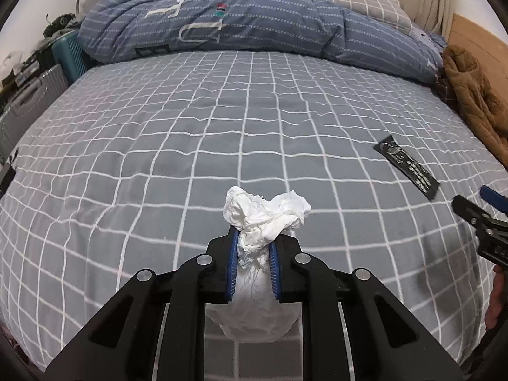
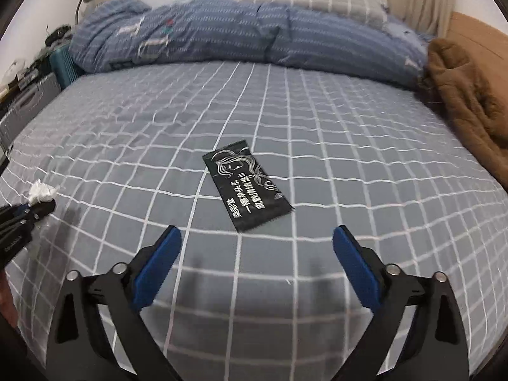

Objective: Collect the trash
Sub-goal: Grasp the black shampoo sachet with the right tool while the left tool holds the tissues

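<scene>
Right wrist view: the bed (image 2: 254, 120) is soft, so the flat black sachet (image 2: 246, 185) lying mid-bed may sink or slide when the right gripper (image 2: 257, 247), fingers spread wide, pinches sheet instead. The left gripper (image 1: 253, 247) clenches the tissue wad (image 1: 266, 212); loose folds could tear free.

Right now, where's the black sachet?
The black sachet lies flat on the grid bedsheet, just ahead of the open right gripper; in the left wrist view it sits far right, near the brown blanket.
</scene>
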### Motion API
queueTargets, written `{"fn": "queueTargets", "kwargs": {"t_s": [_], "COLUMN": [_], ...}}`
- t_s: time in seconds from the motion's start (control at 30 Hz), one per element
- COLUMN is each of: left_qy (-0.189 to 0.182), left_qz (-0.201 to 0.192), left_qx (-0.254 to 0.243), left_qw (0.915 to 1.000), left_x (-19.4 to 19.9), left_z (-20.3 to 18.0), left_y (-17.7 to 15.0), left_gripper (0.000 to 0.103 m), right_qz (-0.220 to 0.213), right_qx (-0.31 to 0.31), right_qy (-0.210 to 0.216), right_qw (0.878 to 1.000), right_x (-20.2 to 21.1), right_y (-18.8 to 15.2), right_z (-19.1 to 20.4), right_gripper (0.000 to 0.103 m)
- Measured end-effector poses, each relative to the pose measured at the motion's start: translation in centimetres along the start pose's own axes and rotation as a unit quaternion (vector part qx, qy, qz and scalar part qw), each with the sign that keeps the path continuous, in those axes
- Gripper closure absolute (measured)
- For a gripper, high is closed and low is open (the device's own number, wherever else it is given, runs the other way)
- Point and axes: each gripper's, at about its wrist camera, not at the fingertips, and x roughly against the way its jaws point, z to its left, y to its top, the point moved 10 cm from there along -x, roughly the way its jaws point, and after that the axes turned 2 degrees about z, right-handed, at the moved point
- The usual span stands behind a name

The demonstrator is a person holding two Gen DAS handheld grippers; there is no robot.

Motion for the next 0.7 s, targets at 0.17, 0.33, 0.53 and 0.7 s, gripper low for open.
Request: {"fn": "queueTargets", "kwargs": {"t_s": [0.17, 0.33, 0.53, 0.7], "left_qy": [0.004, -0.002, -0.007, -0.009], "left_qz": [0.003, 0.000, 0.002, 0.000], "left_qx": [0.000, 0.005, 0.004, 0.011], "left_qw": [1.0000, 1.0000, 1.0000, 0.9999], "left_x": [-1.4, -2.1, -2.5, -2.3], "left_z": [0.5, 0.7, 0.2, 0.3], "left_y": [1.1, 2.1, 2.2, 2.0], "left_gripper": [0.087, 0.087, 0.087, 0.087], "right_qz": [0.023, 0.030, 0.051, 0.049], "right_qx": [0.010, 0.016, 0.008, 0.006], "right_qy": [-0.010, -0.015, 0.000, -0.003], "right_qw": [1.000, 0.999, 0.999, 0.999], "right_x": [-3.6, -5.7, -7.6, -8.2], "right_y": [1.0, 2.1, 2.1, 2.0], "right_z": [0.5, 0.1, 0.4, 0.4], "right_gripper": [0.019, 0.020, 0.020, 0.020]}}
